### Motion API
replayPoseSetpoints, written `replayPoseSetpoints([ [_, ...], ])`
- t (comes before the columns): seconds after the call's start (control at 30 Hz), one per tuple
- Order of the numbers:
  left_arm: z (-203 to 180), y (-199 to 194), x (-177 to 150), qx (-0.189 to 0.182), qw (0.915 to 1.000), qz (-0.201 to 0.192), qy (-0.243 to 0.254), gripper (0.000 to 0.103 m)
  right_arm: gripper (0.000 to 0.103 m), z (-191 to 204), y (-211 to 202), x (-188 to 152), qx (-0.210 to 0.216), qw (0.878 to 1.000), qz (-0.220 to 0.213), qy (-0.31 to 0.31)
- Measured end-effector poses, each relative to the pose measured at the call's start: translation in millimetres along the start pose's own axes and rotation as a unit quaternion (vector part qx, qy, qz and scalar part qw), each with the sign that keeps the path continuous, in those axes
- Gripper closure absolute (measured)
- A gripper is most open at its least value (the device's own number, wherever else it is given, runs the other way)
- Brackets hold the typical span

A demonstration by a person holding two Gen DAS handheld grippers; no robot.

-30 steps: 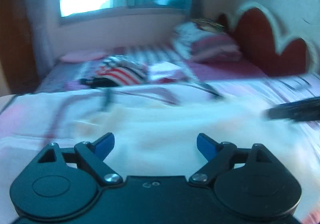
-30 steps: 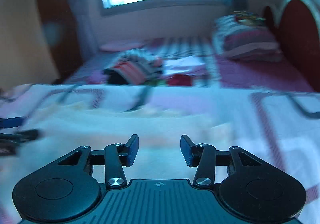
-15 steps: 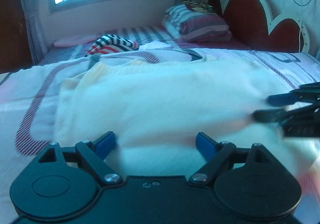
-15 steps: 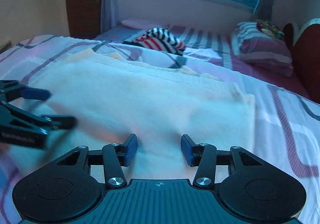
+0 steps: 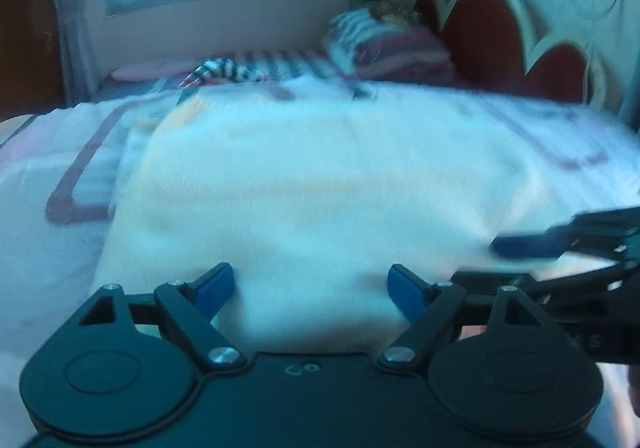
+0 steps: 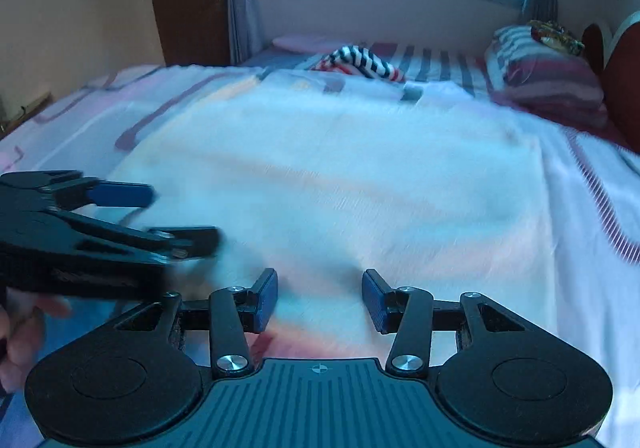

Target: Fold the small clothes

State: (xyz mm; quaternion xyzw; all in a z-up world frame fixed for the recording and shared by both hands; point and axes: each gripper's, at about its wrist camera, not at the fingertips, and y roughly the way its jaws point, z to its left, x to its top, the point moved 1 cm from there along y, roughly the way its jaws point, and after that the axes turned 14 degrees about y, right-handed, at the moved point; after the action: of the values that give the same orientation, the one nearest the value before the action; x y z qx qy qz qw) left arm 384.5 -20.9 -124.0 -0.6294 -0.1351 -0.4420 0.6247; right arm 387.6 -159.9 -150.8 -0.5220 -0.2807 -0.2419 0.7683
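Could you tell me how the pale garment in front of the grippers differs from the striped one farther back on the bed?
The pale garment is plain cream-white; the striped garment carries dark, white and red bands. The pale garment lies spread flat over the bedsheet, while the striped garment sits bunched in a heap. The pale garment is just ahead of the open left gripper and right gripper; the striped garment lies well beyond them, nearer the window. Neither is gripped.

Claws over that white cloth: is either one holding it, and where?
Nothing is held. The left claw and right claw are both open above the white cloth, with its near edge between their fingers.
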Motion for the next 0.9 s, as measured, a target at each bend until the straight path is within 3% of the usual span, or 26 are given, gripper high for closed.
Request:
replayPoseSetpoints([
  [0.1, 5.6, -7.8, -4.0, -0.011, 0.9999, -0.009, -0.008, 0.017, 0.056, -1.1, -3.4, -2.2, -0.004, 1.000, -0.008, 0.013],
  [0.2, 15.8, -12.0, -12.2, 0.005, 0.9999, 0.001, -0.011, 0.017, 0.056, -8.6, -10.1, -1.0, -0.008, 1.000, -0.005, 0.019],
  [0.37, 42.4, -25.7, -36.2, 0.018, 0.9994, 0.002, -0.030, 0.016, 0.056, -58.6, -34.1, -7.6, -0.061, 0.996, -0.018, 0.062],
  [0.43, 47.8, -29.4, -37.1, 0.012, 0.9993, -0.003, -0.036, 0.018, 0.056, -73.8, -39.9, -11.1, -0.058, 0.995, -0.025, 0.074],
  [0.63, 49.9, -25.8, -28.2, 0.020, 0.9975, 0.008, -0.067, 0.021, 0.056, -65.6, -52.4, -1.1, -0.062, 0.994, -0.042, 0.079],
  [0.7, 47.9, -21.9, -29.8, 0.027, 0.9975, 0.011, -0.065, 0.021, 0.056, -68.2, -41.1, -4.7, -0.078, 0.994, -0.016, 0.081],
  [0.8, 46.6, -25.7, -29.1, 0.025, 0.9976, 0.012, -0.064, 0.021, 0.056, -62.6, -42.4, -5.1, -0.085, 0.994, -0.019, 0.062],
  [0.9, 47.9, -24.7, -35.8, 0.019, 0.9980, 0.006, -0.060, 0.020, 0.056, -62.2, -53.4, -4.9, -0.064, 0.994, -0.041, 0.076],
])
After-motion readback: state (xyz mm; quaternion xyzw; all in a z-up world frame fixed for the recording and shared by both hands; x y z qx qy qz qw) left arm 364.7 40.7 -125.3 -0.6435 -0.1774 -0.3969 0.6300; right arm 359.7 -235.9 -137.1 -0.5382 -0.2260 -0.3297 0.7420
